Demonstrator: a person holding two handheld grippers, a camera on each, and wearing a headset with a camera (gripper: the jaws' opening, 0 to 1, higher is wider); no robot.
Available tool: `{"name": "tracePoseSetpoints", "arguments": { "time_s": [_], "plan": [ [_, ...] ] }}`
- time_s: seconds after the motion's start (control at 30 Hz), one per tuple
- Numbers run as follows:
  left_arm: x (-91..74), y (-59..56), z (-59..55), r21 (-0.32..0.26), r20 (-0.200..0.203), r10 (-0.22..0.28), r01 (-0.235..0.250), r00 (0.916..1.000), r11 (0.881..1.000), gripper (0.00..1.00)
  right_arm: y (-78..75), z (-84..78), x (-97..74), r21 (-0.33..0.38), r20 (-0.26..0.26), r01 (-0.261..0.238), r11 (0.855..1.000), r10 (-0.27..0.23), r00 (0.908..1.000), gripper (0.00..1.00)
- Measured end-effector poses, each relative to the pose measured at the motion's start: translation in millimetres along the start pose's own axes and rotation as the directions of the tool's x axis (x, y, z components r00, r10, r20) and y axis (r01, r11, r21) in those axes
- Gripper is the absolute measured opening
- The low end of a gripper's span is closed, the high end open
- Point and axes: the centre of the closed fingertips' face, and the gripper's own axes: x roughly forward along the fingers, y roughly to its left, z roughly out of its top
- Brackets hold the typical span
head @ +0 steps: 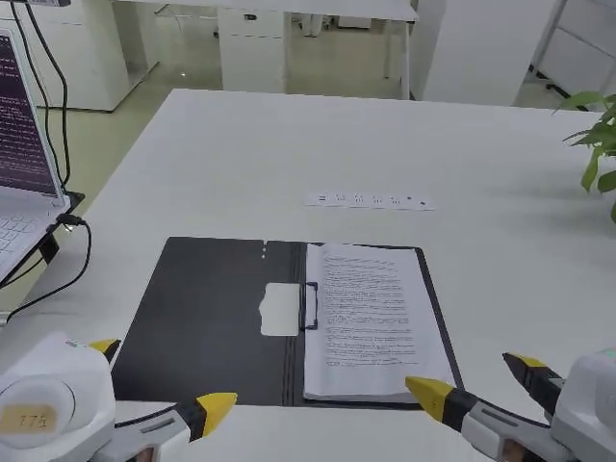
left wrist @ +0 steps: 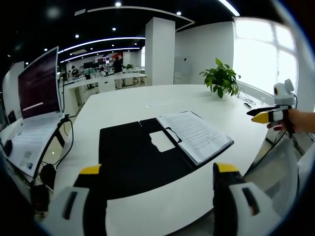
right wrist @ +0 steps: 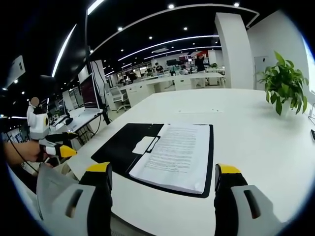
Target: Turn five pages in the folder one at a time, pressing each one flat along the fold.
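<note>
Folder (head: 202,332) open flat, pages (head: 375,318) R (clipped, prob.), left gripper (head: 161,377), right gripper (head: 476,377) both wide.

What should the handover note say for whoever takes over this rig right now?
Left gripper: open, empty, near the front left corner of the folder.
Right gripper: open, empty, near the front right corner, touching nothing.
The folder lies open on the white table. The stack of pages sits on its right half, clipped at the spine. The left half is bare black cover with a small white patch.
Done: no page lies turned over to the left, as far as it shows.
Left: all five turns, each pressed flat along the fold.
</note>
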Motion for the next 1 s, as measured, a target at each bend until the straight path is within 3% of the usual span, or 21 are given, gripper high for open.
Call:
{"name": "tracePoseSetpoints", "arguments": {
  "time_s": [1.0],
  "plan": [
    [-2.3,-3.6,-0.9,0.011,-0.006,0.004,-0.004,1.0,1.0,0.89,-0.4,1.2,-4.5,-0.008,0.003,-0.005,1.0,0.005,1.0,0.85]
  ]
}}
